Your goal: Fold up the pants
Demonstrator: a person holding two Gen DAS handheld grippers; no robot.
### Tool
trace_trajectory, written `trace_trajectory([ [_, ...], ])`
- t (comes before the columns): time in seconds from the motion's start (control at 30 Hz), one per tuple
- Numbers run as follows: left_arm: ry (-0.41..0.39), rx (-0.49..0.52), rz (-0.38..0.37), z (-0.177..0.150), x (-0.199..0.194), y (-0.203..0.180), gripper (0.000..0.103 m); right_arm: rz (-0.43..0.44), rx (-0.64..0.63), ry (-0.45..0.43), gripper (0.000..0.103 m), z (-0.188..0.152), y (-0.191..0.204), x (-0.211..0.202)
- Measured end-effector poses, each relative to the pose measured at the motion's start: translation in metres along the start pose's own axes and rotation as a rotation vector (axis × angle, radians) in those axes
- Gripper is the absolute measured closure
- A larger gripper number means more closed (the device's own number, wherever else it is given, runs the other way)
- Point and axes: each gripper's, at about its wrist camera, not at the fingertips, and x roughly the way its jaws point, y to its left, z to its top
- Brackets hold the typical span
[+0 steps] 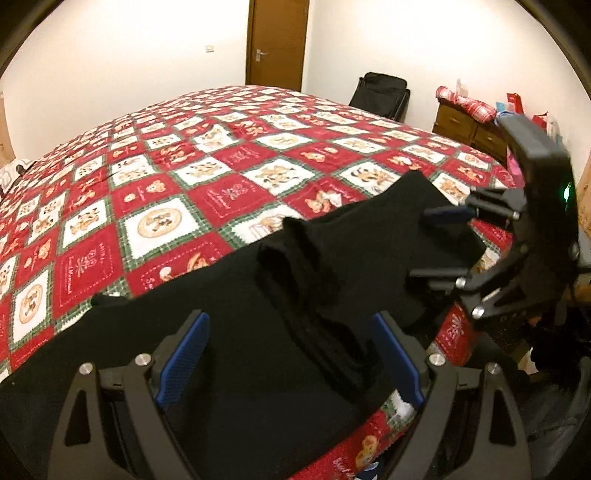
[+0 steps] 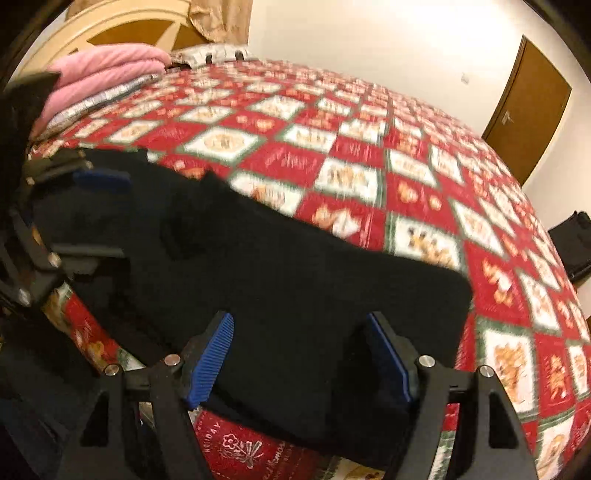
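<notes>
Black pants (image 1: 236, 354) lie stretched along the near edge of a bed with a red, white and green checked quilt (image 1: 207, 192). A bunched fold (image 1: 295, 254) rises in their middle. My left gripper (image 1: 291, 315) hangs just over the pants with its blue pads wide open and pressing on nothing. The right gripper (image 1: 439, 243) reaches in from the right over the far end of the pants. In the right wrist view the right gripper (image 2: 299, 319) stands open above the pants (image 2: 295, 266), cloth below the gap, not pinched. The left gripper (image 2: 99, 216) shows at the left, also open.
A brown door (image 1: 277, 40) is behind the bed, with a black chair (image 1: 380, 96) and a wooden dresser (image 1: 465, 129) carrying red plaid cloth to the right. Folded pink blankets (image 2: 107, 70) lie by the headboard (image 2: 122, 26). The bed's edge drops off just below the pants.
</notes>
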Motion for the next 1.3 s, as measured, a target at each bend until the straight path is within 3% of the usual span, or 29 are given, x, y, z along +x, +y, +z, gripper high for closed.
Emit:
trace_trajectory([
  [0.17, 0.013, -0.039, 0.06, -0.008, -0.009, 0.02, 0.012, 0.01, -0.02, 0.008, 0.028, -0.008, 0.008, 0.009],
  [0.4, -0.002, -0.157, 0.187, -0.034, -0.043, 0.081, 0.012, 0.001, -0.033, 0.015, 0.028, -0.004, 0.011, 0.011],
  [0.73, 0.003, -0.315, 0.457, -0.103, -0.116, 0.174, 0.012, -0.031, -0.071, 0.014, 0.028, 0.003, 0.016, 0.006],
  [0.93, -0.039, -0.454, 0.491, -0.128, -0.136, 0.201, 0.012, -0.017, -0.031, -0.019, 0.028, 0.018, 0.011, -0.001],
  [1.07, -0.047, -0.411, 0.472, -0.12, -0.127, 0.184, 0.012, 0.105, 0.057, -0.07, 0.028, 0.041, 0.004, -0.004],
  [1.27, -0.041, -0.279, 0.404, -0.103, -0.111, 0.147, 0.012, 0.374, 0.219, -0.03, 0.03, 0.07, 0.008, 0.018],
  [1.3, -0.039, -0.262, 0.402, -0.103, -0.11, 0.143, 0.012, 0.382, 0.218, -0.02, 0.047, 0.071, 0.013, 0.022],
])
